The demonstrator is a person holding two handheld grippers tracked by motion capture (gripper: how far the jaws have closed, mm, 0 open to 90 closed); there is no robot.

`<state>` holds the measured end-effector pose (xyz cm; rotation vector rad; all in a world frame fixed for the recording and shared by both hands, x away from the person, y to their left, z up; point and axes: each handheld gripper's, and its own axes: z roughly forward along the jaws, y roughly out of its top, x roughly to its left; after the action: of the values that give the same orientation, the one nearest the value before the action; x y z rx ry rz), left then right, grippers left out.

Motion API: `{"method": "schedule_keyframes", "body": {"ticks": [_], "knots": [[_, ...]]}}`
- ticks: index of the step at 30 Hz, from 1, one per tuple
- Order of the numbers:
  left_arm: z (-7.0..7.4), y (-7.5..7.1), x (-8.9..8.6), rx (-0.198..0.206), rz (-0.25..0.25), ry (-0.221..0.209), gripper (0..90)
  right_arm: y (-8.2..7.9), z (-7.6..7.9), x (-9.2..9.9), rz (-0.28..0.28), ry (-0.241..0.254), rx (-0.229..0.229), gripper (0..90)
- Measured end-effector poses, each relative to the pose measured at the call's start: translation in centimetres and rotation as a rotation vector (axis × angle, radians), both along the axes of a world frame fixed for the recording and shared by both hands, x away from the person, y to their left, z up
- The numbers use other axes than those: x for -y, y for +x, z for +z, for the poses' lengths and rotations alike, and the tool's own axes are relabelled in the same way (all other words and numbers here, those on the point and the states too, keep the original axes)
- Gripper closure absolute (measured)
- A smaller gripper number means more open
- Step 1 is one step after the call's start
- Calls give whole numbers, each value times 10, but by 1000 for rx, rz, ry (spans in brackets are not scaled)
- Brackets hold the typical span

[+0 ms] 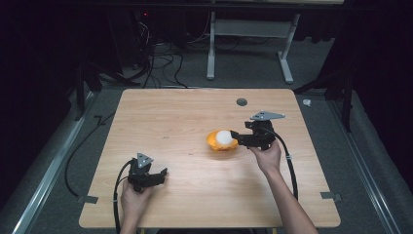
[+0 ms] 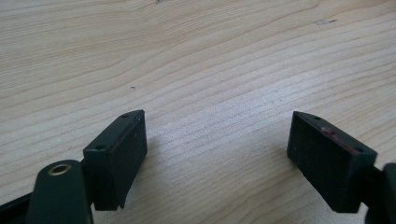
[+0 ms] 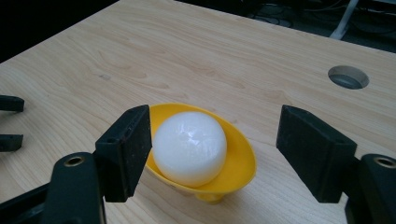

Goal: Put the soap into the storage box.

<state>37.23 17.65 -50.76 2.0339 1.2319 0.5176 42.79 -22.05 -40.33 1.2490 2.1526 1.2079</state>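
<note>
white ball (image 3: 189, 147) in yellow bowl (image 3: 238, 163) between right gripper (image 3: 215, 154) jaws, spread apart; left gripper (image 2: 215, 154) jaws apart over bare table (image 2: 196, 60).

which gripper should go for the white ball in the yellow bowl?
Right. The right gripper is open with its jaws either side of the bowl holding the ball. The left gripper sits near the table's front-left, over bare wood.

A ball (image 3: 189, 147) sits in a bowl (image 3: 238, 163) on the table (image 1: 185, 117).

Yellow bowl (image 3: 233, 158) base behind left jaw; forearms cropped
</note>
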Motion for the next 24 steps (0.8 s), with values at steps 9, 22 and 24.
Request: {"method": "schedule_keyframes", "body": {"ticks": [9,22,24], "knots": [[0,0,0,-1,1,-1,204,-10,-5,14,-23,18,15,293],[0,0,0,1,1,-1,204,-23,-6,30,-52,30,27,293],[0,0,0,1,2,-1,204,-25,-7,33,-55,36,28,293]]}}
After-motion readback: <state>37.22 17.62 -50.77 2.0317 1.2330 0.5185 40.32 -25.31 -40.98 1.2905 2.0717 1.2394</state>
